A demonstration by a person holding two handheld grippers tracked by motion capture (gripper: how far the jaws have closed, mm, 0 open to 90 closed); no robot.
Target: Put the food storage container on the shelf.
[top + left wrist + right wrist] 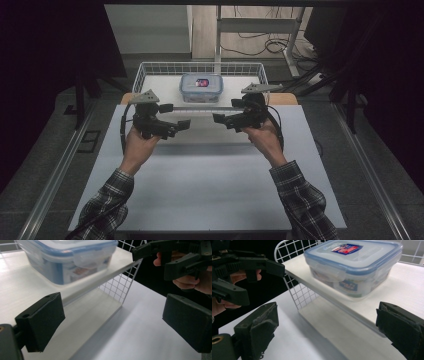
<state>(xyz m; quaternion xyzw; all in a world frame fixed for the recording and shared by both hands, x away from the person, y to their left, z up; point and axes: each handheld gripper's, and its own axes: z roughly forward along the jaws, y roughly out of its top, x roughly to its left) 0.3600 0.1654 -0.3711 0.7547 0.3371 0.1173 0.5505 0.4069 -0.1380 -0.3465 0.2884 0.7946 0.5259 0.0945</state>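
Facing each other above a smooth white worktop (210, 185), the left hand-held gripper (182, 125) and the right hand-held gripper (220, 119) are both matte black plastic, each topped by a grey three-cornered plate, and each has its jaws spread wide with nothing between them. In the gripper views the jaw pads are blocky rectangles; the right gripper's pads look worn and rough at the edges, the left's smoother.

Just beyond both grippers stands a white wire-mesh basket (145, 70) with a square grid wall, carrying a flat white shelf board (412, 282). On that board, ahead of and between the two grippers, sits a clear plastic food container (201, 87), square with rounded corners, closed by a translucent lid with a blue rim and snap latches. A red and blue label is on the lid (345, 248). Something coloured shows through the walls, but what it is cannot be told.

The person's sleeves (305, 200) are dark plaid cloth.
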